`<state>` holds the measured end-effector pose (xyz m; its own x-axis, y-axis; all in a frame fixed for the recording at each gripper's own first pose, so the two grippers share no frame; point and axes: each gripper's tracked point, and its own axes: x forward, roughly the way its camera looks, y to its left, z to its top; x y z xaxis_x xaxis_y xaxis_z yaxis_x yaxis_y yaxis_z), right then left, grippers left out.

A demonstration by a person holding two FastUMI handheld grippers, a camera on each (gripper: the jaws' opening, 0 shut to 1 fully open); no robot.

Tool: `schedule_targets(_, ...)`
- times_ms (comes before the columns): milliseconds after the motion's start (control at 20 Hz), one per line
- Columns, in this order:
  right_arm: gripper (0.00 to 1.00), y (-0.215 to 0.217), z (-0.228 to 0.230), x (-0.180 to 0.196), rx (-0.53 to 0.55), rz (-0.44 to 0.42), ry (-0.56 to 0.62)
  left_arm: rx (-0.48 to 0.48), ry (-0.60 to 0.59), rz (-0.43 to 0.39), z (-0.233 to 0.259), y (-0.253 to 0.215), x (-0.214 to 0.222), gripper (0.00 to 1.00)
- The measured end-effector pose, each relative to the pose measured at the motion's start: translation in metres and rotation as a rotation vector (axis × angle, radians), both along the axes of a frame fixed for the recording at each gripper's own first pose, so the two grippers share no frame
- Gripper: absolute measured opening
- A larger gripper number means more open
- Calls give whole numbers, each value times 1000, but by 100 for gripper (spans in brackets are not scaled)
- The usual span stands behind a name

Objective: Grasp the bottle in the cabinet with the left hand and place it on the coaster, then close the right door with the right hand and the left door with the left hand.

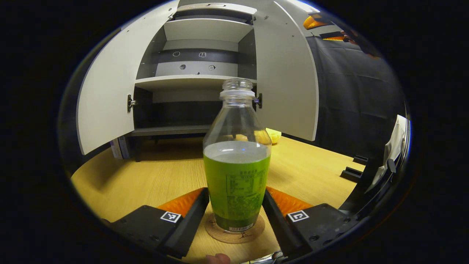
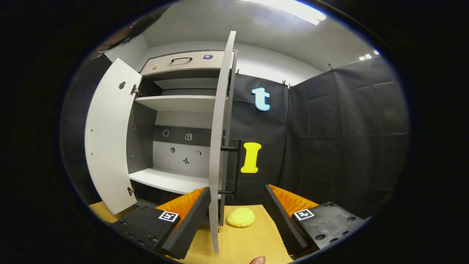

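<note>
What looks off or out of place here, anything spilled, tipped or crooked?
Nothing spilled or tipped. The bottle stands upright on the coaster with no cap on its neck, between the left gripper's fingers. Both cabinet doors, left door and right door, hang open. A yellow object lies on the table by the right door.

Both views look low across the table (image 1: 154, 172) at the open cabinet (image 1: 198, 69)
</note>
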<state>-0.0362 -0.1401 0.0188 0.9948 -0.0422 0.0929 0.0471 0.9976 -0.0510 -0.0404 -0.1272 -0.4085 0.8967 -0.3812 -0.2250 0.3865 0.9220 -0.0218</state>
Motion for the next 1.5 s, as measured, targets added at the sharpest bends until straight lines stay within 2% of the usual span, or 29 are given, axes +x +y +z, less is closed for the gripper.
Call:
schedule_targets(100, 97, -2, -2, 0, 12, -6, 10, -13, 55, -4, -10, 0, -5, 95)
schedule_targets(300, 97, -9, -8, 3, 63, -14, 36, 15, 122, -34, -16, 9, -26, 95)
schedule_targets(450, 97, -26, -5, 12, 87, -46, 36, 41, 124, -63, -1, 19, -46, 95)
schedule_targets(600, 97, -45, -9, 29, 113, -93, 52, 37, 120, -51, 29, 34, -60, 95)
schedule_targets(800, 98, -60, -10, 50, 126, -110, 60, -8, 91, 4, 92, 53, -70, 95)
schedule_targets(1100, 98, -49, -7, 54, 147, -65, 70, -85, -19, 166, 192, 102, -45, 95)
schedule_targets(1200, 96, -48, -6, 56, 138, -64, 67, -80, -45, 200, 211, 122, -38, 95)
schedule_targets(1350, 97, -45, -9, 55, 182, -53, 90, -68, -68, 248, 231, 154, -35, 95)
schedule_targets(1500, 98, -24, -8, 54, 190, -43, 89, -50, -93, 272, 244, 178, -38, 95)
